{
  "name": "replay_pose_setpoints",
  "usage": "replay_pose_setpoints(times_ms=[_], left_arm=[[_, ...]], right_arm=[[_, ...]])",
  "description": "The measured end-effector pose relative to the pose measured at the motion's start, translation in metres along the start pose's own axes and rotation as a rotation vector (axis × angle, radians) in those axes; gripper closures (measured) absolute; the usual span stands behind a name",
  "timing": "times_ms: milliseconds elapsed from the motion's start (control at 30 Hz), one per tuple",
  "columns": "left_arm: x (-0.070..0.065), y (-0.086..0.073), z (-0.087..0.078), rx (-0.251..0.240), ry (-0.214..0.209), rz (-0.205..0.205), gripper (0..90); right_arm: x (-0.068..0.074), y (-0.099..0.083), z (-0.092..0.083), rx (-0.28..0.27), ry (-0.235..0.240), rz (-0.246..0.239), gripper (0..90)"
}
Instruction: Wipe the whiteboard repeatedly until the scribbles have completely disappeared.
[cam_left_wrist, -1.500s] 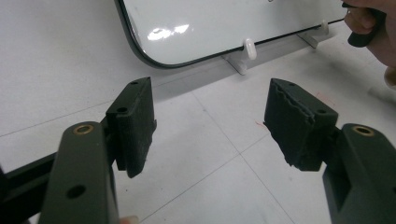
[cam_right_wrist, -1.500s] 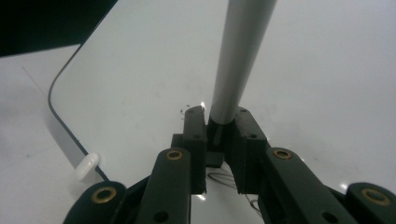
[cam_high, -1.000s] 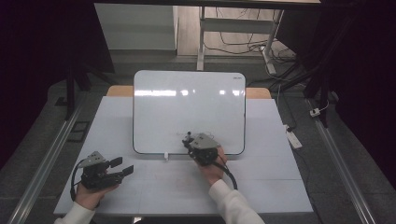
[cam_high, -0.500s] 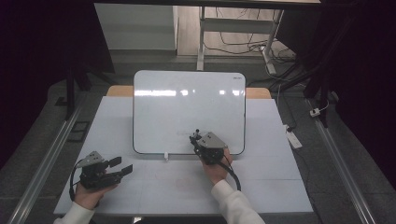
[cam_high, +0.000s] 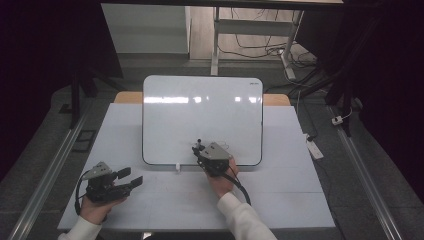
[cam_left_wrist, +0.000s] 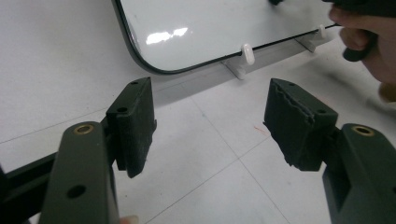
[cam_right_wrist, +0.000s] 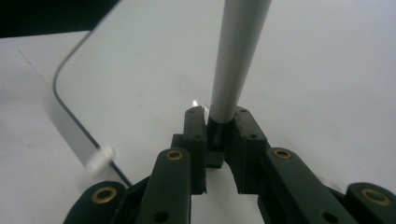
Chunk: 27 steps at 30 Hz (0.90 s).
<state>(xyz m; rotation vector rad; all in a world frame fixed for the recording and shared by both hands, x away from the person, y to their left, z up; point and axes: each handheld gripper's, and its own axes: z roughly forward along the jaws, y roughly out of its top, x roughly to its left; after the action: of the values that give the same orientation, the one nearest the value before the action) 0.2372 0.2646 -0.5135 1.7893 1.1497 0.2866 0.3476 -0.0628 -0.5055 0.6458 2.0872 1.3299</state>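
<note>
**Currently: Right Gripper Clamps a Marker at the Whiteboard's Lower Edge**

Currently the right gripper (cam_right_wrist: 219, 122) is clenched on a grey marker (cam_right_wrist: 238, 56). In the right gripper view the barrel rises from between the jaws toward 12 o'clock, leaning slightly to 1 o'clock, so its long axis runs on along the gripper's own line. In the high view the same right gripper (cam_high: 200, 149) sits over the lower part of the whiteboard (cam_high: 200, 107), with the marker's dark end pointing to about 11 o'clock across the board face. The writing surface therefore lies directly ahead of the tip; the coming stroke probably depends on that tip-to-board relation. The right hand is the nearer to the board.

The left gripper (cam_high: 131, 177) rests on the white table (cam_high: 280, 195) at about 8 o'clock from the board, its jaws apart and empty. In the left gripper view the board's rounded corner and a small white support clip (cam_left_wrist: 247, 52) lie ahead at 12 o'clock.

Whether the tip touches the board cannot be told. The barrel is cut off by the frame's top edge. No marks are discernible on the board.
</note>
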Motion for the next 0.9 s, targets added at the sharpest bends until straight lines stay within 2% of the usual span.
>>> replay_pose_setpoints(times_ms=[67, 167, 233, 267, 300, 367, 433, 467, 500, 567, 600, 633, 667, 700, 733, 800, 867, 900], left_arm=[[0.001, 0.000, 0.000, -0.002, 0.002, -0.002, 34.1], [0.002, -0.001, 0.000, -0.002, 0.003, -0.007, 34.2], [0.002, -0.001, -0.001, -0.004, 0.002, -0.008, 34.2], [0.002, -0.001, -0.001, -0.005, 0.004, -0.007, 34.2], [0.002, 0.000, -0.001, -0.004, 0.002, -0.006, 34.2], [0.002, -0.001, -0.001, -0.004, 0.003, -0.006, 34.2], [0.001, -0.001, -0.001, -0.005, 0.004, -0.004, 34.2], [0.001, 0.000, -0.001, -0.005, 0.004, -0.003, 34.2], [0.001, 0.000, 0.000, -0.005, 0.004, -0.003, 34.2], [0.001, 0.000, 0.000, -0.004, 0.005, -0.004, 34.2], [0.001, 0.000, 0.000, -0.003, 0.006, -0.004, 34.2], [0.001, -0.001, 0.000, -0.002, 0.006, -0.003, 34.2], [0.001, -0.001, 0.000, -0.003, 0.007, -0.006, 34.2], [0.001, -0.001, -0.001, -0.005, 0.007, -0.003, 34.2], [0.001, -0.001, -0.001, -0.006, 0.006, -0.003, 34.2], [0.002, 0.000, -0.001, -0.007, 0.006, -0.006, 34.2], [0.002, 0.000, 0.000, -0.004, 0.005, -0.007, 34.2], [0.002, 0.000, 0.000, -0.005, 0.005, -0.005, 34.2]], right_arm=[[-0.001, 0.003, 0.003, -0.007, 0.002, 0.005, 77.5], [-0.012, 0.014, 0.012, -0.038, -0.001, 0.071, 77.6], [-0.010, 0.016, 0.014, -0.034, 0.011, 0.063, 77.6], [-0.006, 0.017, 0.017, -0.026, 0.034, 0.049, 77.7], [0.001, 0.018, 0.019, -0.005, 0.047, -0.018, 77.7], [-0.002, 0.018, 0.018, -0.012, 0.040, -0.008, 77.7], [-0.015, 0.020, 0.015, -0.036, -0.004, 0.054, 77.7], [-0.017, 0.020, 0.014, -0.037, -0.001, 0.070, 77.7], [-0.014, 0.019, 0.014, -0.028, 0.008, 0.053, 77.7], [-0.001, 0.015, 0.017, -0.003, 0.071, -0.001, 77.6], [0.003, 0.014, 0.017, 0.003, 0.073, -0.030, 77.7], [0.001, 0.014, 0.016, 0.004, 0.069, -0.031, 77.7], [-0.011, 0.016, 0.012, -0.023, 0.005, 0.024, 77.7], [-0.011, 0.016, 0.012, -0.023, 0.005, 0.024, 77.7], [-0.016, 0.016, 0.008, -0.024, -0.027, 0.032, 77.6], [-0.013, 0.015, 0.008, -0.020, -0.018, 0.026, 77.6], [-0.004, 0.011, 0.011, -0.020, 0.031, 0.016, 77.6], [-0.001, 0.008, 0.011, -0.024, 0.035, 0.008, 77.6]])
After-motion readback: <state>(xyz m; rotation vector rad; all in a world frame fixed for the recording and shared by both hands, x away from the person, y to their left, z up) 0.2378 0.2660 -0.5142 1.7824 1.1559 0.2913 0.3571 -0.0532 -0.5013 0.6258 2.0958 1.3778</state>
